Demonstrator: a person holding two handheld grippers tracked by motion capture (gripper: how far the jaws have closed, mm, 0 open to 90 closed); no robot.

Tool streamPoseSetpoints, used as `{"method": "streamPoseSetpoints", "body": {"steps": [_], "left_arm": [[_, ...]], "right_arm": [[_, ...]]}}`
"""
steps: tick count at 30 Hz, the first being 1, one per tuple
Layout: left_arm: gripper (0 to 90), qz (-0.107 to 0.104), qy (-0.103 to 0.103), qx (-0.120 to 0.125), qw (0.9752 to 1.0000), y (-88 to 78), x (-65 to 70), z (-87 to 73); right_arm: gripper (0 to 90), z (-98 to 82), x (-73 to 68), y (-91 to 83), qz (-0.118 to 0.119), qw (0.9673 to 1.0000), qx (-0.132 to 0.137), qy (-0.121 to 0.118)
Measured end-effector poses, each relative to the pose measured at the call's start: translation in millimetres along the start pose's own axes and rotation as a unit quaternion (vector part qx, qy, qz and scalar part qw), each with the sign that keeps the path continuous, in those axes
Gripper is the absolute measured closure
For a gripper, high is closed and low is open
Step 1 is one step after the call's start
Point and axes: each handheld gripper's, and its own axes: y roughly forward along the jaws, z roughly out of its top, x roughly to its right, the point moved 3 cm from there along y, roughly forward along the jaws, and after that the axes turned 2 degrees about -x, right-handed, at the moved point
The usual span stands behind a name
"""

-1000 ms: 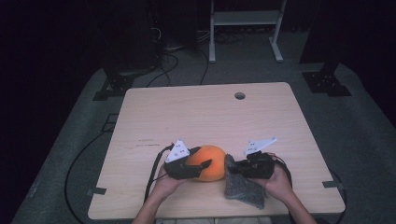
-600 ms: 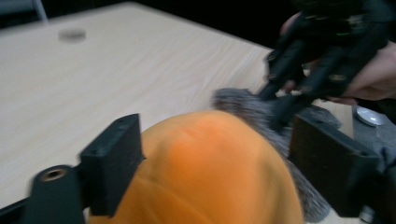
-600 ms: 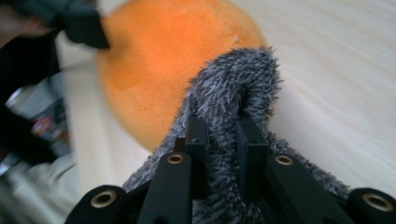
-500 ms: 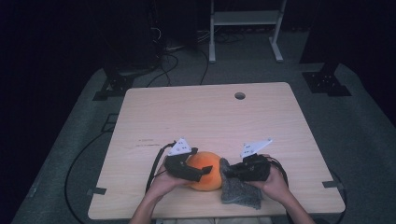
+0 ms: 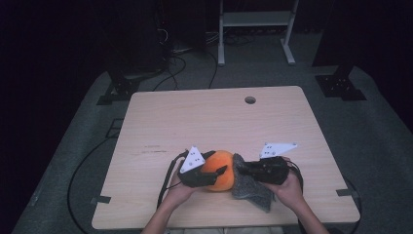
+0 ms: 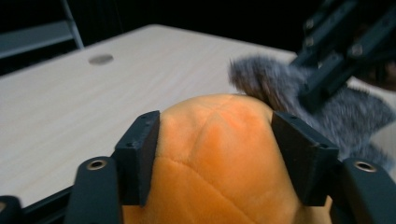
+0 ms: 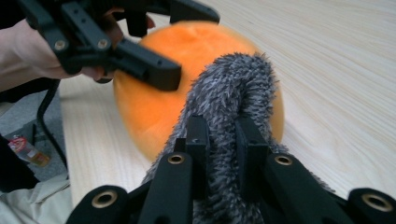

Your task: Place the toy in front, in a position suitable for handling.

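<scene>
An orange plush ball (image 5: 222, 162) lies near the table's front edge. My left gripper (image 5: 218, 163) reaches it from the left. Its jaws have just been closing, and both pads (image 6: 140, 156) now press into the orange plush (image 6: 219, 154). A grey fuzzy cloth (image 5: 251, 187) drapes against the ball's right side. My right gripper (image 5: 243, 168) is shut on a fold of this cloth (image 7: 233, 79), with its jaws (image 7: 223, 128) pinching the fur. The right gripper view has the orange ball (image 7: 154, 107) just beyond, with the left gripper (image 7: 177, 42) clamped across it. In the left gripper view the grey cloth (image 6: 275, 84) hangs from the right gripper (image 6: 327, 70).
The light wooden table (image 5: 214, 117) has a small round hole (image 5: 250, 100) near its far edge. Cables run over the dark floor at the left and behind the table. A white metal frame (image 5: 255, 19) stands beyond the table.
The left gripper's jaws stood wider around the ball half a second ago and now clamp it. The ball and both hands shifted only slightly. The right gripper kept its hold on the cloth.
</scene>
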Motion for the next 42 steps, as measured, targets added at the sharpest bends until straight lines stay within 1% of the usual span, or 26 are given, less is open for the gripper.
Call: {"method": "streamPoseSetpoints", "body": {"steps": [2, 4, 7, 9, 10, 12, 13, 16, 17, 18, 20, 22, 23, 25, 26, 27, 28, 30, 32, 34, 35, 36, 37, 39, 40, 42], "left_arm": [[31.9, -0.012, -0.010, 0.000, 0.9999, -1.0, -2.3, -5.6], [30.6, -0.021, -0.007, -0.018, 0.9996, -5.6, -5.5, -6.8], [30.2, -0.034, -0.006, -0.030, 0.9990, -14.2, -9.5, -15.0], [30.1, -0.047, -0.016, -0.028, 0.9984, -19.1, -11.6, -21.5], [30.1, -0.049, -0.015, -0.028, 0.9983, -21.5, -12.5, -23.3], [30.1, -0.054, -0.016, -0.029, 0.9980, -24.6, -14.0, -24.6], [30.1, -0.056, -0.016, -0.030, 0.9978, -25.4, -14.4, -24.9], [30.2, -0.059, -0.015, -0.029, 0.9977, -24.9, -13.9, -25.5], [30.1, -0.059, -0.014, -0.030, 0.9977, -24.7, -13.8, -25.3], [30.1, -0.059, -0.015, -0.030, 0.9977, -24.7, -14.0, -25.2], [29.9, -0.060, -0.011, -0.033, 0.9976, -25.3, -14.6, -25.6], [29.6, -0.060, -0.011, -0.034, 0.9976, -25.7, -15.0, -25.7], [29.6, -0.059, -0.014, -0.033, 0.9976, -26.0, -15.7, -25.8], [29.5, -0.059, -0.018, -0.033, 0.9976, -27.2, -17.5, -26.6], [29.4, -0.060, -0.023, -0.031, 0.9975, -27.6, -18.3, -27.1], [29.4, -0.062, -0.026, -0.030, 0.9973, -28.1, -18.9, -27.7], [29.3, -0.063, -0.027, -0.029, 0.9973, -28.0, -19.2, -28.0], [29.2, -0.062, -0.026, -0.030, 0.9973, -27.1, -18.7, -27.8], [29.1, -0.062, -0.024, -0.032, 0.9973, -26.3, -18.2, -27.2], [29.0, -0.060, -0.025, -0.032, 0.9974, -26.7, -19.1, -27.4], [28.9, -0.059, -0.027, -0.031, 0.9974, -27.2, -20.1, -27.7], [28.6, -0.059, -0.028, -0.032, 0.9973, -27.4, -20.7, -27.9], [28.3, -0.058, -0.028, -0.032, 0.9974, -27.5, -21.5, -28.0], [28.1, -0.058, -0.033, -0.031, 0.9973, -27.0, -21.7, -28.0], [28.1, -0.057, -0.032, -0.032, 0.9974, -26.8, -21.3, -27.7], [27.8, -0.056, -0.029, -0.033, 0.9974, -26.7, -19.8, -26.7]], "right_arm": [[77.6, -4.2, 3.1, 5.0, -0.002, 1.0000, -0.007, 0.007], [77.7, -7.2, 4.3, 10.1, 0.000, 0.9999, -0.015, 0.007], [77.6, -12.3, 7.0, 16.0, 0.010, 0.9991, -0.040, 0.011], [77.6, -18.6, 9.8, 20.4, 0.012, 0.9976, -0.065, 0.021], [77.7, -20.5, 10.6, 20.8, 0.014, 0.9971, -0.071, 0.026], [77.7, -19.3, 10.1, 17.9, 0.011, 0.9974, -0.067, 0.023], [77.8, -16.3, 8.6, 15.1, 0.008, 0.9982, -0.055, 0.020], [77.8, -4.5, 1.8, 6.3, 0.020, 0.9996, -0.008, 0.017], [77.7, -2.8, 0.0, 6.1, 0.028, 0.9994, -0.003, 0.018], [77.7, -3.3, -0.8, 8.4, 0.032, 0.9993, -0.009, 0.017], [77.6, -11.3, 0.6, 18.4, 0.028, 0.9984, -0.047, 0.016], [77.5, -19.8, 4.9, 25.9, 0.037, 0.9963, -0.072, 0.030], [77.6, -21.3, 6.3, 25.4, 0.035, 0.9957, -0.079, 0.033], [77.5, -22.9, 7.2, 23.2, 0.018, 0.9947, -0.098, 0.023], [77.5, -24.6, 7.3, 22.5, 0.005, 0.9941, -0.107, 0.014], [77.5, -26.0, 7.5, 21.9, 0.000, 0.9934, -0.114, 0.014], [77.5, -25.9, 8.0, 20.6, 0.003, 0.9937, -0.111, 0.014], [77.5, -20.2, 6.0, 16.2, 0.011, 0.9961, -0.085, 0.019], [77.5, -10.6, 2.8, 11.4, 0.020, 0.9984, -0.049, 0.020], [77.5, -7.3, 1.5, 11.5, 0.031, 0.9985, -0.038, 0.024], [77.5, -8.6, 1.1, 13.8, 0.033, 0.9981, -0.047, 0.023], [77.4, -13.3, 1.4, 18.7, 0.032, 0.9971, -0.066, 0.019], [77.5, -16.9, 1.7, 22.3, 0.032, 0.9964, -0.076, 0.020], [77.4, -24.8, 3.1, 28.4, 0.028, 0.9937, -0.106, 0.019], [77.5, -26.2, 3.5, 28.1, 0.024, 0.9935, -0.111, 0.015], [77.5, -23.3, 2.0, 22.4, 0.014, 0.9941, -0.107, 0.006]]}}
